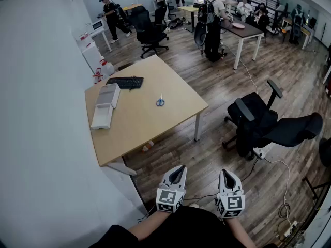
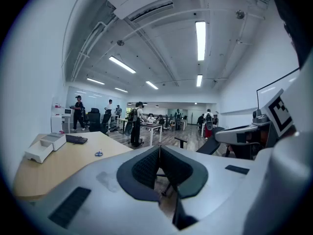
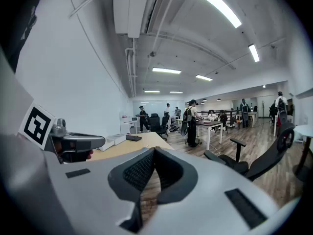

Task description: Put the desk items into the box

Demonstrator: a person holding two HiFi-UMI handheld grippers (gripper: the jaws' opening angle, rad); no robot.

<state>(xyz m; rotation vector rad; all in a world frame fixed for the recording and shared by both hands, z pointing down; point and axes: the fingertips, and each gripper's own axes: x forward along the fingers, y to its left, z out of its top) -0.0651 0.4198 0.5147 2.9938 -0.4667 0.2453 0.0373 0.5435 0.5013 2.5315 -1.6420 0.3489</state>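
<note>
So both tools are held low at the bottom of the head view, well apart from the wooden surface (image 1: pixel 155 123); the left tool (image 1: pixel 180 168) is seen pressed together, pads meeting at the tip with nothing caught between them; same deal with the right tool (image 1: pixel 224 172), its jaws are shut on each other and nothing is pinched; both are pointed roughly level, tipped a bit downward, out over the wood floor (image 1: pixel 217 154). The stuff for the task is all laid out on the surface: a black keyboard (image 1: pixel 125 82) is placed near the far edge; a pair of blue-handled scissors (image 1: pixel 160 102) is left on its own around the middle, apart from everything else; the white box (image 1: pixel 106 105) is set along the wall-side edge, just beside the keyboard, and it's seen as two white parts lying end to end, whether one is a lid can't really be told. A black office chair (image 1: pixel 258 123) is parked off to the right of the surface; several people (image 1: pixel 212 19) are spotted at other desks in the background.
</note>
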